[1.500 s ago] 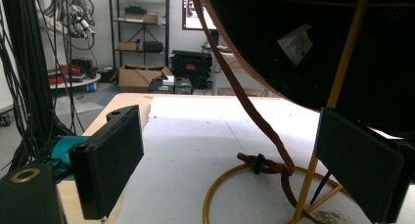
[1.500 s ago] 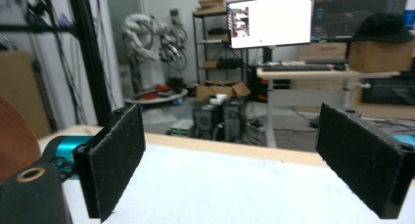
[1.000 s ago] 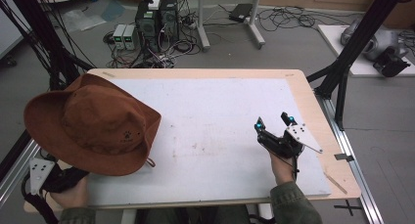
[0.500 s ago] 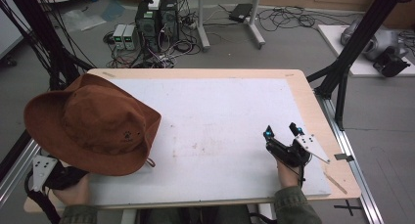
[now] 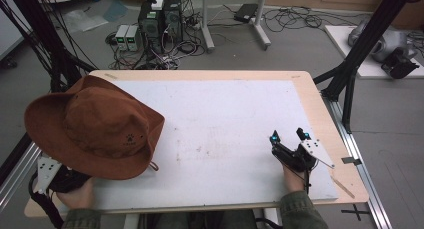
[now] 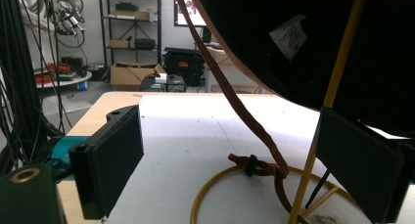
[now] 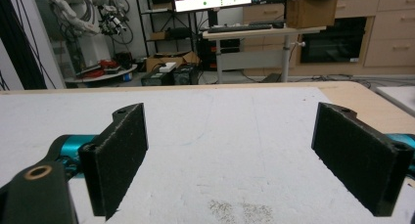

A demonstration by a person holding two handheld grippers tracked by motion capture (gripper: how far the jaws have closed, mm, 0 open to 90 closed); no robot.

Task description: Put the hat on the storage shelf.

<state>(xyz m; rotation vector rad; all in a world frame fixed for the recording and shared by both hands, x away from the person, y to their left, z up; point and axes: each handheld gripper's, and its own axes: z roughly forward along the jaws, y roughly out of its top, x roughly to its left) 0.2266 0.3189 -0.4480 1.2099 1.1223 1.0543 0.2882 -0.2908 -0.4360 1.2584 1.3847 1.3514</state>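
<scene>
A brown wide-brimmed hat rests over the left of the white tabletop. My left gripper reaches under its brim from the near left corner, where its grey plate and the hand show. Its jaws stand open. Between them, untouched, pass the hat's brown chin cord with a knot and a yellow wire stand that holds the hat's dark underside up. My right gripper lies low over the table's right side, open, with only bare board between its pads.
The wooden table rim runs close to the right of my right gripper. Black frame posts stand off the table's right and left corners. Computers and cables lie on the floor beyond the far edge.
My right gripper has come down and shifted slightly right, toward the near edge, jaws still wide. The hat and my left hand have stayed put.
</scene>
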